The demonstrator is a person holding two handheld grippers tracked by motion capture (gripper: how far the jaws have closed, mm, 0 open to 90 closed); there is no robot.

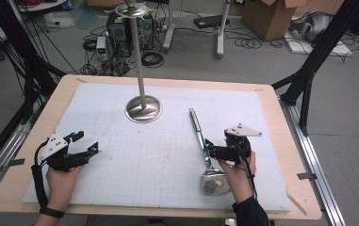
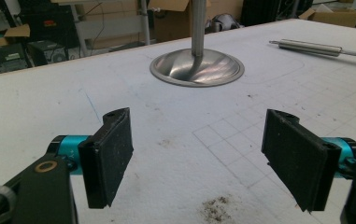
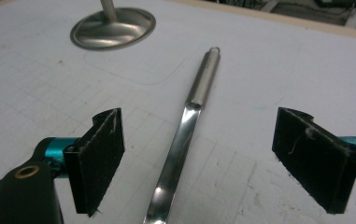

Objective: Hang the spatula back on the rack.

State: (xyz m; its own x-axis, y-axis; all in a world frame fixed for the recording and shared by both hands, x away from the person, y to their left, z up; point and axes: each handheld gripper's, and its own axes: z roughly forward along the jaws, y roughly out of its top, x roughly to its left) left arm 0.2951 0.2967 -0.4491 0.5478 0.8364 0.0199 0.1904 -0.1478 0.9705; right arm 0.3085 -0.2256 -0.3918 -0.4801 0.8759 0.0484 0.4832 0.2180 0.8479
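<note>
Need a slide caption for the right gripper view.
Open right hand-held gripper straddling the ladle handle, stand base beyond.

No readable text, labels, brands, numbers, signs anywhere.

I see a glossy metal ladle (image 3: pixel 185 130) with a brushed handle, on a matt white gridded mat (image 1: pixel 120 169). The stand (image 1: pixel 143 108) has a brushed metal base; my pads (image 3: pixel 98 158) look like rough black foam.
</note>
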